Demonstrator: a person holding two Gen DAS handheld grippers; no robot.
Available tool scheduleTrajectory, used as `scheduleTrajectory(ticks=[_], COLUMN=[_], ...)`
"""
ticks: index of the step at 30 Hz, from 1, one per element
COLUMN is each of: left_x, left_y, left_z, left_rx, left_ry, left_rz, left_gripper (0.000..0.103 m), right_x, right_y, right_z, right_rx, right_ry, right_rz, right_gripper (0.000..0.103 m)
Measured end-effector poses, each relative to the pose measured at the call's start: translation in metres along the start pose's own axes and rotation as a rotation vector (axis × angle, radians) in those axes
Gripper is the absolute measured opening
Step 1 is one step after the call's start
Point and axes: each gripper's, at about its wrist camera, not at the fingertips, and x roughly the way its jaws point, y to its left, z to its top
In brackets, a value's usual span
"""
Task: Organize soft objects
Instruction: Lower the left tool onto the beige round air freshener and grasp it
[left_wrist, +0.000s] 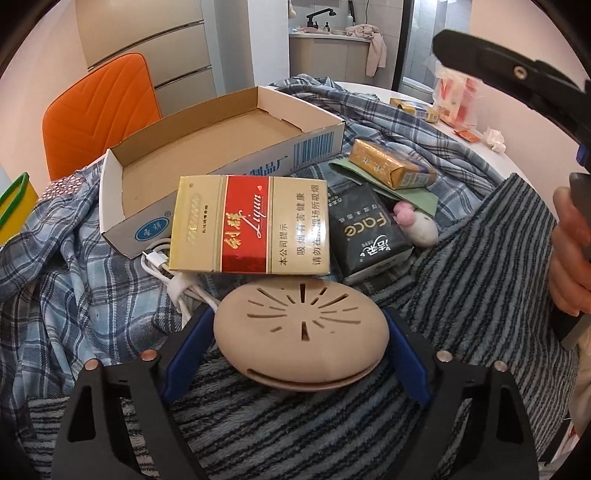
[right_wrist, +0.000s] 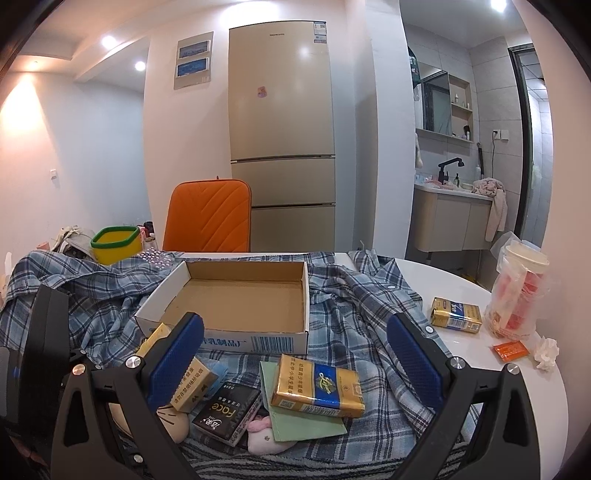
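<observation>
A beige round squishy pad (left_wrist: 301, 325) with slits in its top lies on a striped fuzzy cloth (left_wrist: 480, 277). My left gripper (left_wrist: 298, 314) straddles it, both blue pads against its sides. The same pad (right_wrist: 177, 421) peeks out at the lower left of the right wrist view. A pink and white plush toy (left_wrist: 417, 225) (right_wrist: 262, 435) lies half under a green sheet (right_wrist: 306, 417). A blue plaid shirt (left_wrist: 74, 277) (right_wrist: 351, 302) covers the table. My right gripper (right_wrist: 295, 325) hangs open over the pile with nothing between its fingers.
An empty cardboard box (left_wrist: 122, 206) (right_wrist: 236, 341) sits on the shirt. Around it lie cigarette packs (left_wrist: 251, 225) (right_wrist: 317, 387), a black tissue pack (left_wrist: 365, 236) and a white cable (left_wrist: 162, 266). An orange chair (right_wrist: 210, 218) stands behind. Bagged cups (right_wrist: 517, 291) stand right.
</observation>
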Motion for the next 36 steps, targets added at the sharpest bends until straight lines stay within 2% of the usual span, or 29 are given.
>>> scheduleTrajectory(ticks=[5, 6, 7, 9, 12, 14, 16, 20, 29, 30, 31, 32, 33, 34, 36], left_x=[-0.006, -0.008, -0.010, -0.012, -0.010, -0.007, -0.006, -0.007, -0.019, -0.019, -0.019, -0.017, -0.016, -0.015, -0.015], left_y=[0.001, 0.002, 0.004, 0.005, 0.005, 0.003, 0.003, 0.008, 0.035, 0.037, 0.039, 0.040, 0.041, 0.042, 0.045], left_z=[-0.001, -0.001, -0.001, -0.001, 0.000, -0.001, 0.000, 0.001, 0.002, 0.002, 0.002, 0.002, 0.002, 0.002, 0.001], left_rx=[-0.006, -0.010, -0.014, -0.019, -0.017, -0.013, -0.013, -0.046, -0.199, -0.212, -0.219, -0.224, -0.228, -0.234, -0.247], left_ry=[-0.026, -0.036, -0.044, -0.055, -0.039, -0.027, -0.021, -0.034, -0.103, -0.103, -0.098, -0.088, -0.081, -0.075, -0.078], left_rz=[-0.001, -0.004, -0.007, -0.012, -0.001, 0.000, -0.002, -0.018, -0.058, -0.056, -0.065, -0.071, -0.068, -0.066, -0.073], left_gripper=[0.080, 0.074, 0.063, 0.059, 0.060, 0.064, 0.072, 0.072, 0.072, 0.068, 0.055, 0.050, 0.040, 0.035, 0.030], right_x=[-0.001, -0.001, -0.002, -0.001, 0.002, 0.003, 0.004, 0.004, 0.004, 0.004, 0.004, 0.004, 0.004, 0.004, 0.004], right_y=[-0.002, -0.003, -0.004, -0.005, -0.007, -0.006, -0.005, -0.006, -0.006, -0.006, -0.006, -0.006, -0.006, -0.006, -0.005], right_z=[0.000, 0.000, 0.001, 0.001, 0.001, 0.001, 0.001, 0.001, 0.000, 0.000, 0.000, 0.000, 0.000, 0.000, -0.001], right_rx=[0.004, 0.007, 0.010, 0.020, 0.026, 0.024, 0.020, 0.023, 0.021, 0.021, 0.022, 0.022, 0.022, 0.022, 0.022], right_ry=[-0.004, -0.007, -0.009, -0.010, 0.005, 0.011, 0.011, 0.010, 0.010, 0.010, 0.010, 0.012, 0.011, 0.012, 0.014], right_rz=[-0.007, -0.009, -0.013, -0.018, -0.015, -0.011, -0.012, -0.011, -0.012, -0.013, -0.012, -0.012, -0.011, -0.011, -0.011], right_gripper=[0.101, 0.101, 0.101, 0.101, 0.101, 0.101, 0.101, 0.101, 0.101, 0.101, 0.101, 0.101, 0.101, 0.101, 0.101])
